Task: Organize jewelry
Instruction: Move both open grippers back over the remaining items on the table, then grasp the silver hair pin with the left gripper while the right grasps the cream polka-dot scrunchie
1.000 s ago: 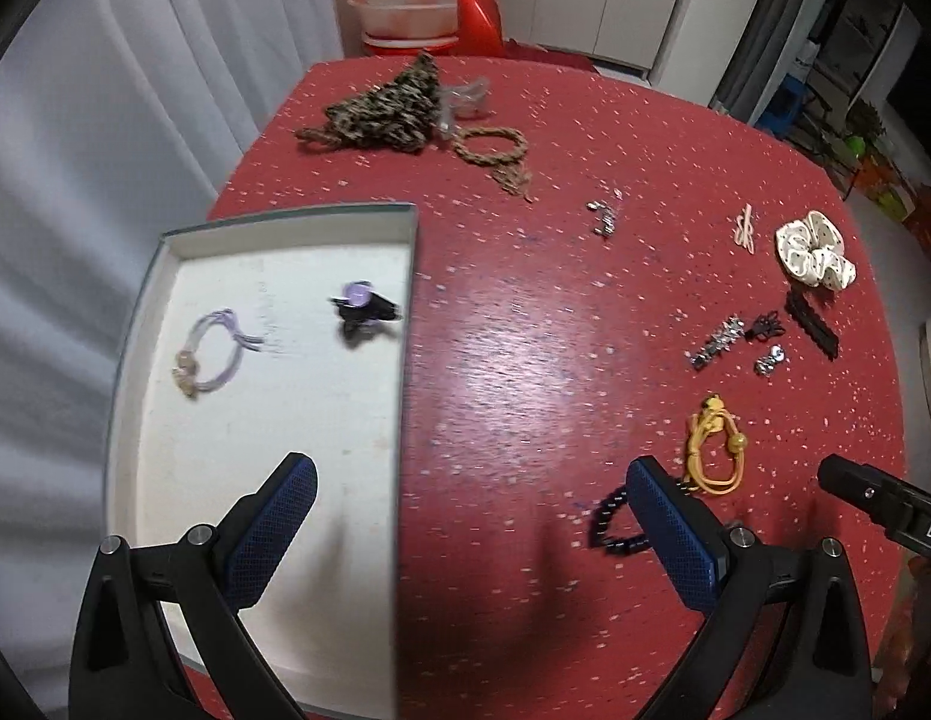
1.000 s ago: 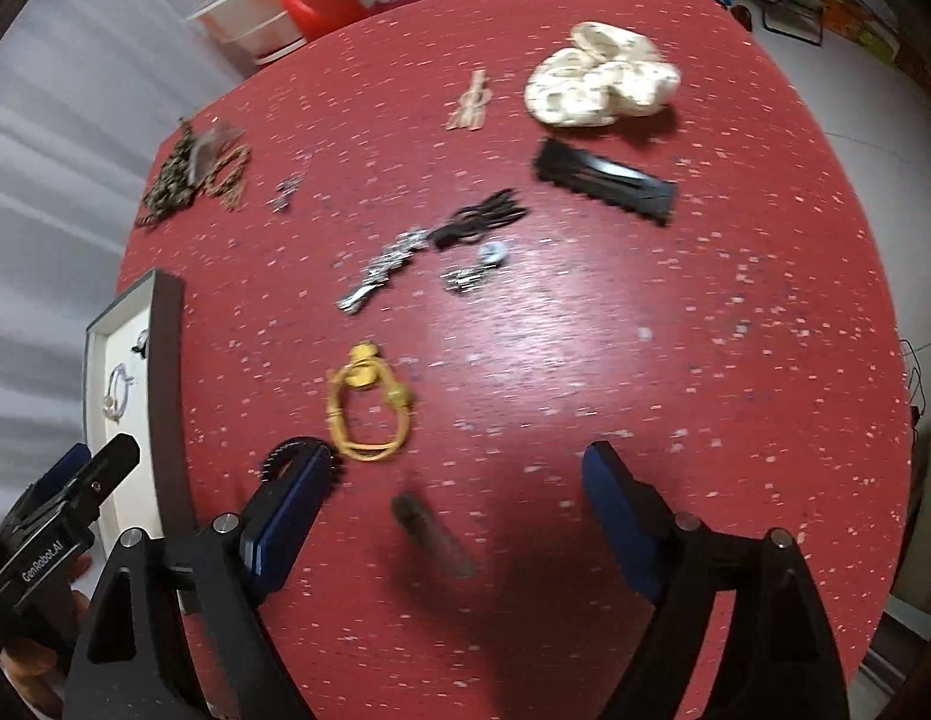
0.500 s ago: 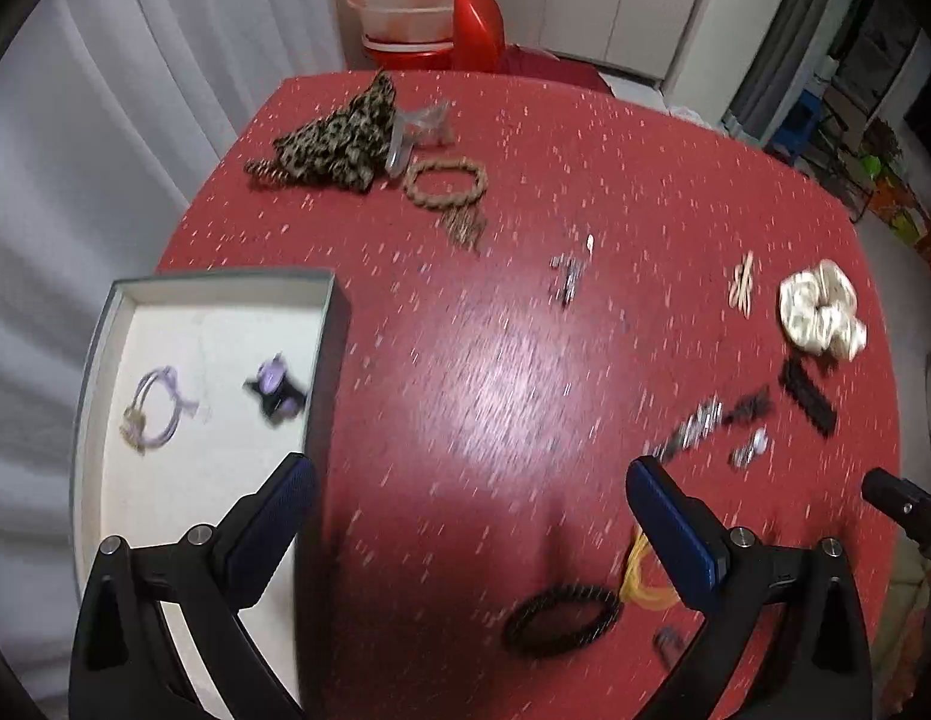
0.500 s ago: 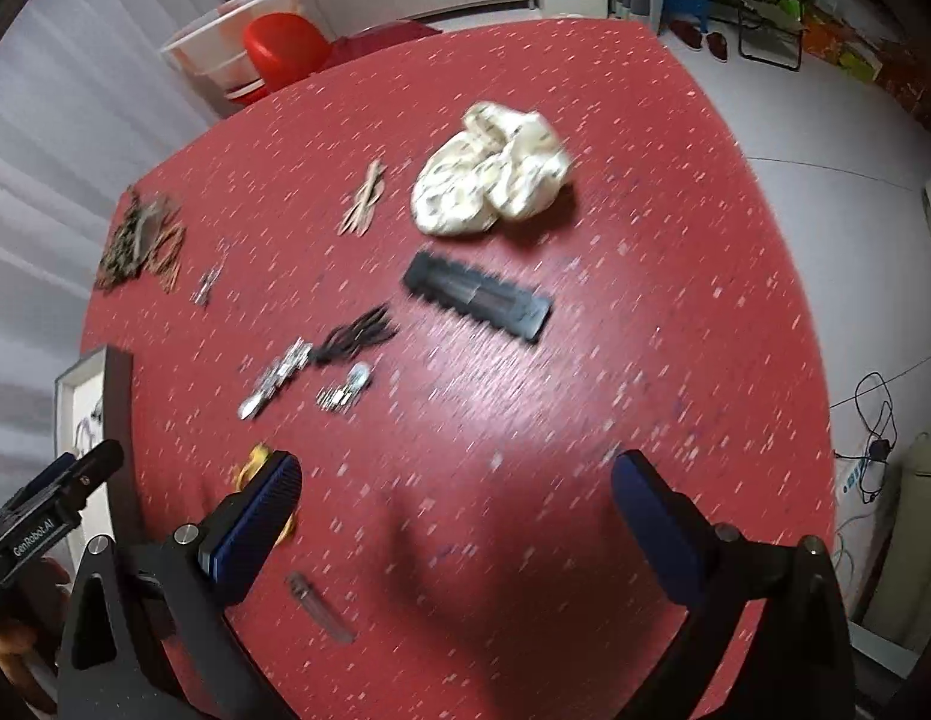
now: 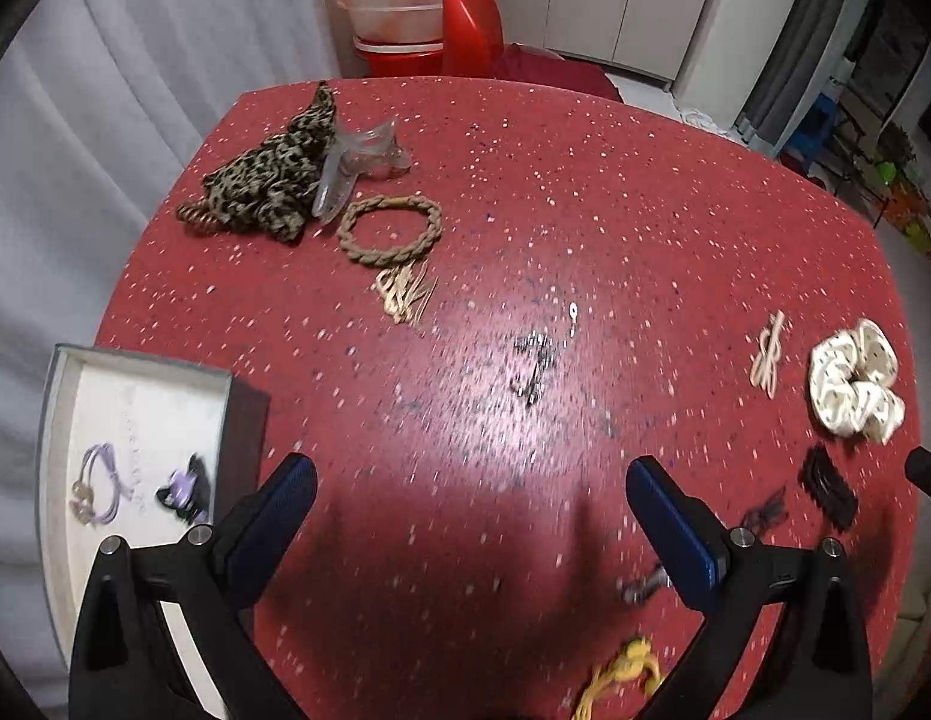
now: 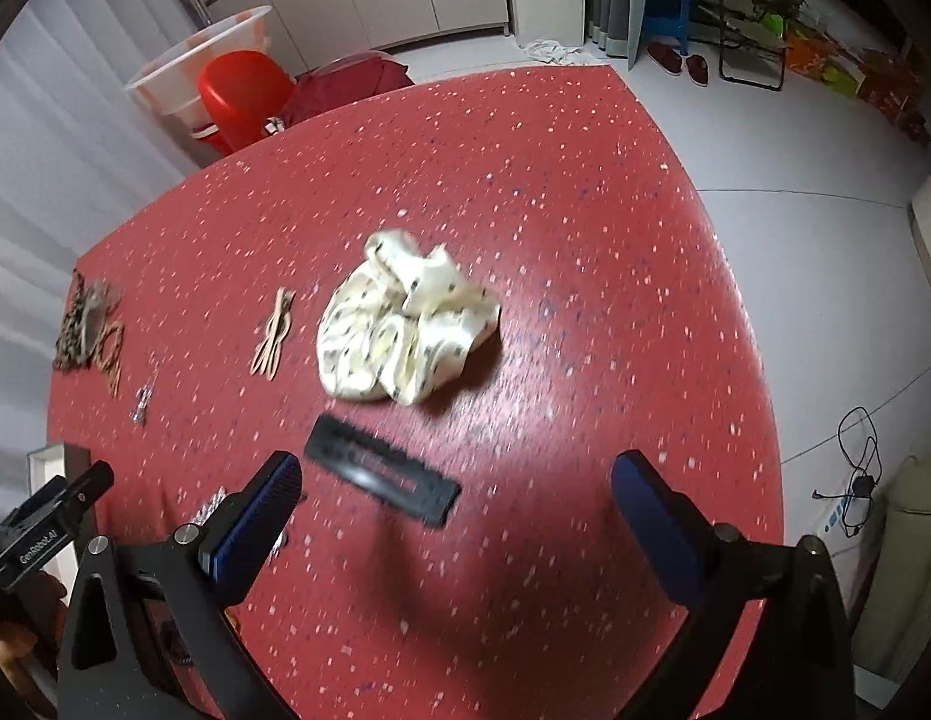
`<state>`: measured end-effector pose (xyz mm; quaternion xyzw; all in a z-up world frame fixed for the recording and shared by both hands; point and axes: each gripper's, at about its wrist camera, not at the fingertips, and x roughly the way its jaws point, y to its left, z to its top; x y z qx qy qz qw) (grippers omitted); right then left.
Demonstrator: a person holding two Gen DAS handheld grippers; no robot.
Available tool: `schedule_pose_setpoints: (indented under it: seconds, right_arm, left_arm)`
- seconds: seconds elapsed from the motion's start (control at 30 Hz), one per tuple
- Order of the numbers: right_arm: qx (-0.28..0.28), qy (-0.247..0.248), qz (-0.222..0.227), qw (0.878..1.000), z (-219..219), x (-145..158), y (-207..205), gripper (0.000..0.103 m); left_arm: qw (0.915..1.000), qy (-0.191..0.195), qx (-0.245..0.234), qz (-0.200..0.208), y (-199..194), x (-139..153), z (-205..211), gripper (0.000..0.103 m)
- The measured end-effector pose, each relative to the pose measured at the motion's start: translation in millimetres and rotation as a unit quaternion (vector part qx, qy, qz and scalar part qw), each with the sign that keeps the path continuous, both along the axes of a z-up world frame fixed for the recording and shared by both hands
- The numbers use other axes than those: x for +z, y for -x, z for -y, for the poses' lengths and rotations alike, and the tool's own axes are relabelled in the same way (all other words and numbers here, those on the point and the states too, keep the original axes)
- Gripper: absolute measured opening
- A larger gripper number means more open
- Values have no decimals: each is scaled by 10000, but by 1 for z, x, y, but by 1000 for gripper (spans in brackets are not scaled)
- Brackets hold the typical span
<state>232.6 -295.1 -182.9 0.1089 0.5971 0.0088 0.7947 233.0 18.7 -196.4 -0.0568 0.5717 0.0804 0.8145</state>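
Note:
My left gripper (image 5: 471, 492) is open and empty above the red table (image 5: 585, 192). A grey tray (image 5: 63, 372) at the left holds a lilac hair tie (image 5: 99, 483) and a purple piece (image 5: 180, 489). A braided bracelet (image 5: 388, 229), gold clips (image 5: 405, 294), a small silver piece (image 5: 534, 363) and a yellow cord (image 5: 621, 675) lie on the table. My right gripper (image 6: 456, 480) is open and empty over a black comb clip (image 6: 381, 477). A cream scrunchie (image 6: 405, 315) lies beyond it.
A leopard-print cloth (image 5: 267, 180) and a clear bag (image 5: 357, 162) lie at the far left. A beige hair clip (image 6: 274, 333) lies left of the scrunchie. Plastic basins (image 5: 405, 6) and a red stool (image 5: 471, 24) stand behind the table. The left gripper body (image 6: 45, 522) shows at the right view's left edge.
Both grippers have pulled back and tilted up, so the table items slid down in view. The tray moved to the far left. Both stay open and empty.

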Motion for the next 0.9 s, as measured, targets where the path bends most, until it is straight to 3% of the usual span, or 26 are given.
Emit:
schedule_pose_setpoints:
  seconds: [0.37, 0.43, 0.53, 0.77, 0.9]
  right_arm:
    - [281, 44, 87, 9996, -18, -23, -46, 103]
    - [284, 61, 86, 9995, -21, -27, -52, 103]
    - [300, 128, 40, 9995, -22, -35, -57, 103]
    - [364, 314, -20, 9988, -25, -49, -65, 103]
    - [416, 438, 20, 9982, -30, -51, -63, 97]
  left_arm:
    - [9997, -160, -149, 149, -30, -23, 12, 103]
    - [9995, -219, -180, 110, -34, -28, 15, 95]
    - [9995, -214, -221, 79, -39, -33, 19, 94]
    - [9989, -212, -372, 204, -39, -32, 35, 78]
    - [9981, -189, -526, 274, -42, -29, 44, 55]
